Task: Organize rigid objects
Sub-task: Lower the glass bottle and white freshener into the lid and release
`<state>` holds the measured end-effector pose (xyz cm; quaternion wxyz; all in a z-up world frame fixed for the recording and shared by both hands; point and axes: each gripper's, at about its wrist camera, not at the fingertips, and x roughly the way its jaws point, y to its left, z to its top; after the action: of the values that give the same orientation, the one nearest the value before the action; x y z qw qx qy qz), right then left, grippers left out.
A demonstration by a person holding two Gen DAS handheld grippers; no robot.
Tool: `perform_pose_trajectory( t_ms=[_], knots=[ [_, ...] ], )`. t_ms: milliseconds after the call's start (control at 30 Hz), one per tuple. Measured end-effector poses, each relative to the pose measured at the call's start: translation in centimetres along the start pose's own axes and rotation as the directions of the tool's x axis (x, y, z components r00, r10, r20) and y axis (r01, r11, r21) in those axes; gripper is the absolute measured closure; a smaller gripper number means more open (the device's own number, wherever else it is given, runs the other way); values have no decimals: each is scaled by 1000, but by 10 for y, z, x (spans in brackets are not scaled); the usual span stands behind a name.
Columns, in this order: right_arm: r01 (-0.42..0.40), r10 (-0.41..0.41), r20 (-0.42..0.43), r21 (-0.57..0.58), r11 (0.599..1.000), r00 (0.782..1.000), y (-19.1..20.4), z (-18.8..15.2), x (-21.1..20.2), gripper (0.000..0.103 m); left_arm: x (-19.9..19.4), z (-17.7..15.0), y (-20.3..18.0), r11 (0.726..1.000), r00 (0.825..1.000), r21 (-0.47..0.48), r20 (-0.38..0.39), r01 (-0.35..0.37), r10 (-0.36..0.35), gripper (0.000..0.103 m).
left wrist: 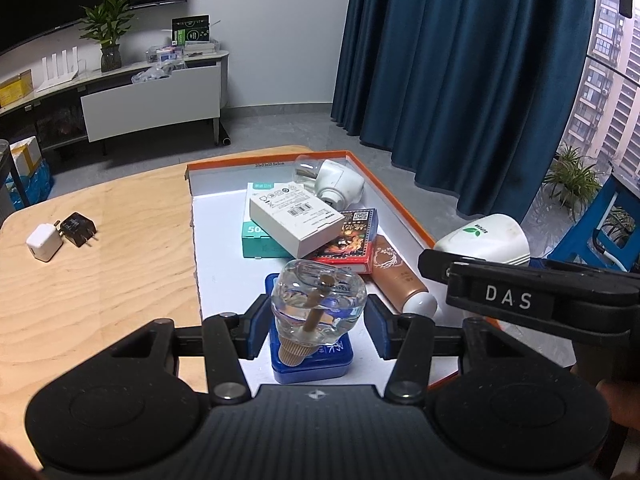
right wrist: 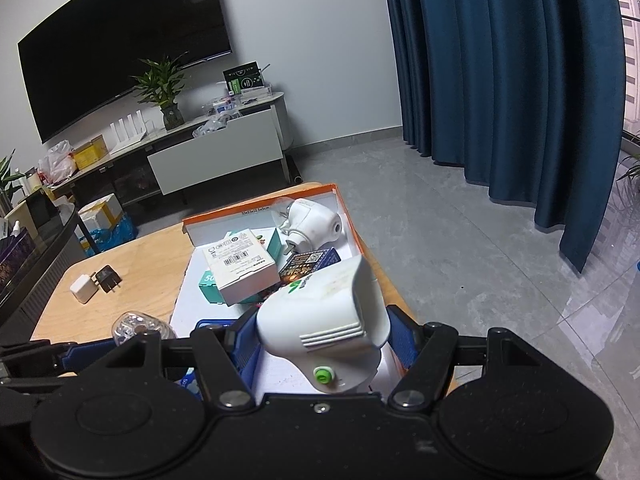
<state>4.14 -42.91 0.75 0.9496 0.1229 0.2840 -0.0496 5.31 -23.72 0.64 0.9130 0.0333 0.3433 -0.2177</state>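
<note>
My left gripper (left wrist: pixel 318 322) is shut on a clear bottle (left wrist: pixel 318 300) with a brown wick and a ribbed cap. It hangs over a blue tin (left wrist: pixel 312 364) at the near end of the orange-rimmed box (left wrist: pixel 400 204). My right gripper (right wrist: pixel 324 340) is shut on a white plug-in heater (right wrist: pixel 324 320) with a green leaf logo and a green button, held above the box's near right side. The left wrist view shows that heater (left wrist: pixel 484 240) and the right gripper's black body (left wrist: pixel 520 300) at the right. In the right wrist view the clear bottle (right wrist: pixel 140 326) appears at the lower left.
In the box lie a white carton (left wrist: pixel 296 220) on a teal box (left wrist: pixel 256 240), a red card pack (left wrist: pixel 352 244), a brown tube (left wrist: pixel 400 280) and another white plug-in device (left wrist: pixel 340 184). On the wooden table (left wrist: pixel 120 280), a white charger (left wrist: pixel 44 242) and a black charger (left wrist: pixel 78 228) lie at the left.
</note>
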Motion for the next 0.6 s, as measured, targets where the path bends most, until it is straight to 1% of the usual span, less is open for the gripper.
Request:
perform_pose_trajectory(
  t_ms=[367, 500, 600],
  knots=[
    [-7, 7, -18, -8, 1000, 1000, -2, 2, 9, 24, 6, 1, 0, 1000, 1000, 7, 5, -1, 1, 52],
    [-7, 7, -18, -5, 1000, 1000, -3, 5, 11, 24, 6, 3, 3, 1000, 1000, -9, 1, 19, -19, 52],
    [-9, 9, -2, 2, 1000, 1000, -4, 10, 8, 24, 3, 8, 4, 999, 999, -15, 19, 32, -31, 52]
  ],
)
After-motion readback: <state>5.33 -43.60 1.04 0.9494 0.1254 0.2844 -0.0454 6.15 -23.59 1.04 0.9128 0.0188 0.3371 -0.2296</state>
